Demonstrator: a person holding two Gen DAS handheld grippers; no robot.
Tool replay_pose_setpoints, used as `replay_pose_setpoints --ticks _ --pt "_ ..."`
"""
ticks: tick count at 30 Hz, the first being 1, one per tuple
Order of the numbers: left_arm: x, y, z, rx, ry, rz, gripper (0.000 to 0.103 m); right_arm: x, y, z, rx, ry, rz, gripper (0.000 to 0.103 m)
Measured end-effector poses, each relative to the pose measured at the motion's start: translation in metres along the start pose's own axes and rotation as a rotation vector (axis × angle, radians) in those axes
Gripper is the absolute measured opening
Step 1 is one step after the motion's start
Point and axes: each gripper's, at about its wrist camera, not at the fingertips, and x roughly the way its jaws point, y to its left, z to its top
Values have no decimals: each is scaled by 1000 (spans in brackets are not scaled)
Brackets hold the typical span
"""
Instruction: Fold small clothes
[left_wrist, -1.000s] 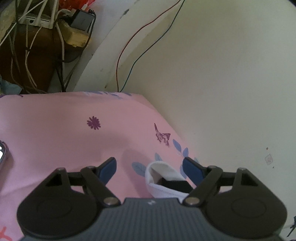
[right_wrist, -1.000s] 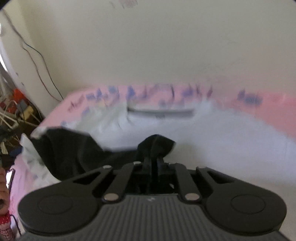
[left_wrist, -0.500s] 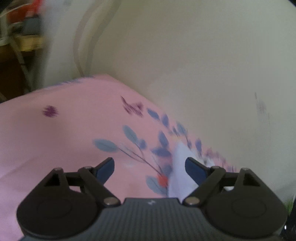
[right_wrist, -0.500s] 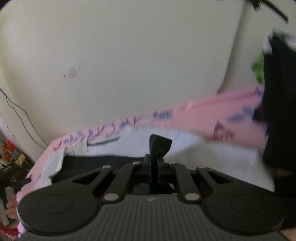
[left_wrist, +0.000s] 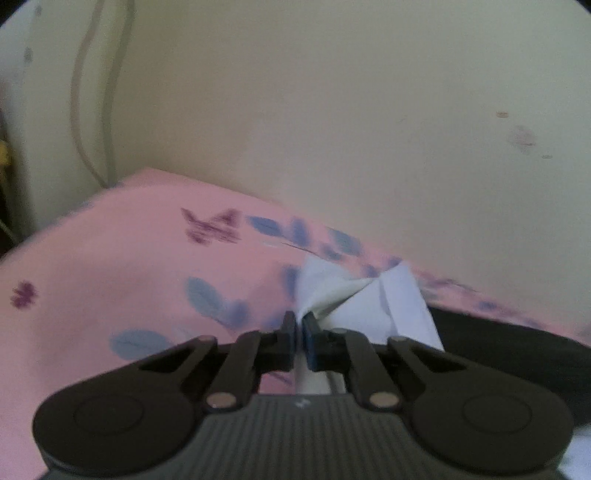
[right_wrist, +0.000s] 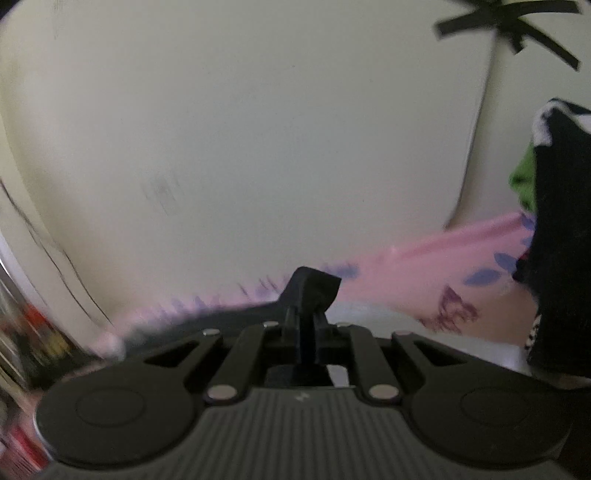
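No brand, label or writing can be read; the only print is blue leaves and purple butterflies on the pink sheet (left_wrist: 110, 266).

The left claw (left_wrist: 299, 325) has just been closing. Half a second ago its blue pads stood wide apart over the sheet; they now pinch a corner of the white cloth (left_wrist: 354, 295), which bunches into creases right at the tips. A black part of the garment (left_wrist: 509, 347) lies just right of it on the sheet.

The right claw (right_wrist: 303, 317) is clamped on a fold of black fabric (right_wrist: 314, 286), as it was a second ago, and that view has swung towards the wall (right_wrist: 258, 129). A dark garment (right_wrist: 561, 240) hangs at the right edge.
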Motion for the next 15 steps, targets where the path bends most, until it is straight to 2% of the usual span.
replay_pose_setpoints --ticks 1,2,3,4,5,6,7,8,11,13,15 --pt "6 2 -3 17 6 50 6 15 4 -9 -50 60 -47 7" --pt "15 4 -7 20 48 67 10 29 7 -17 -85 112 -84 10" --pt "13 5 -8 17 42 62 12 38 8 -24 -105 147 -108 20" --pt "8 4 -7 20 42 61 15 42 8 -28 -108 145 -118 29" --pt "3 4 -6 19 32 66 22 40 6 -29 -95 122 -132 34" --pt "-5 4 -5 15 11 69 26 35 3 -28 -68 88 -141 47" --pt "-13 3 -2 10 -10 69 33 29 1 -27 -45 63 -134 49" --pt "-22 4 1 5 -35 58 36 22 2 -25 -35 41 -126 49" --pt "-47 -4 8 21 -88 -26 44 4 14 -20 -79 -10 -92 48" --pt "-58 -15 6 80 -83 -95 50 1 26 -20 -113 -11 -39 48" --pt "-61 -27 -1 165 -31 -196 53 8 37 -26 -140 27 6 45"
